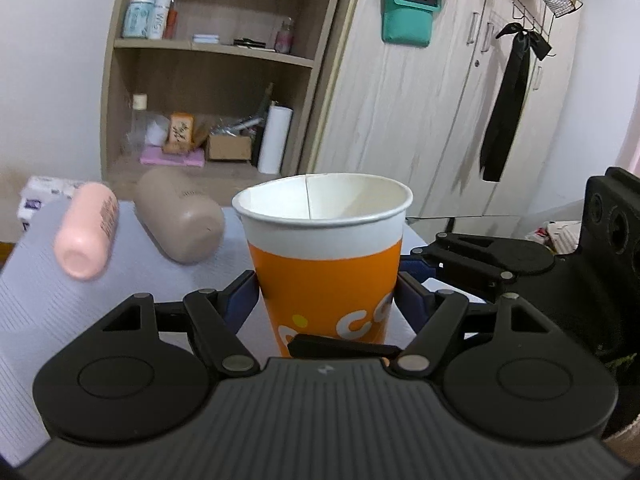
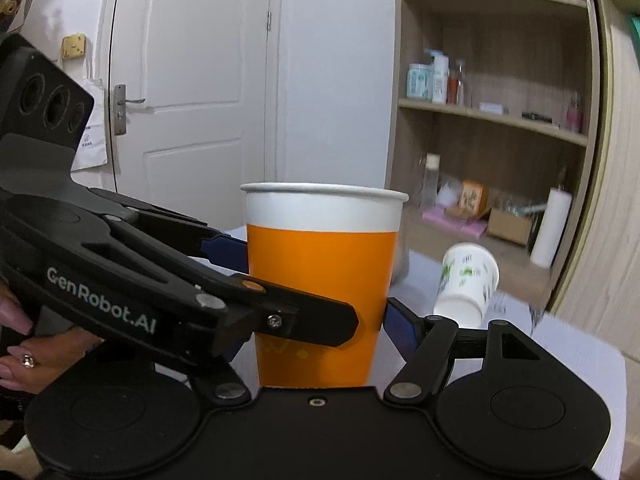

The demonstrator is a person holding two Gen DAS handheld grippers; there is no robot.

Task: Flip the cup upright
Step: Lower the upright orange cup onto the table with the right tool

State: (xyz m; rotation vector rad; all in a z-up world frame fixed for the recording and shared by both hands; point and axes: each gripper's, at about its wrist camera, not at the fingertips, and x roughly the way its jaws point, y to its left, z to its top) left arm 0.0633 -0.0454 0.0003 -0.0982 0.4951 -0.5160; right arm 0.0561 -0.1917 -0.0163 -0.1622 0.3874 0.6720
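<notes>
An orange and white paper cup stands upright with its open mouth up, and also fills the middle of the right wrist view. My left gripper has its blue pads against both sides of the cup. My right gripper also closes on the cup from the other side; its fingers show at the right of the left wrist view. The left gripper's fingers cross the right wrist view. The cup's base is hidden.
A pink bottle and a tan bottle lie on the grey-blue table. A white cup with green print lies on its side. A wooden shelf unit and wardrobe stand behind.
</notes>
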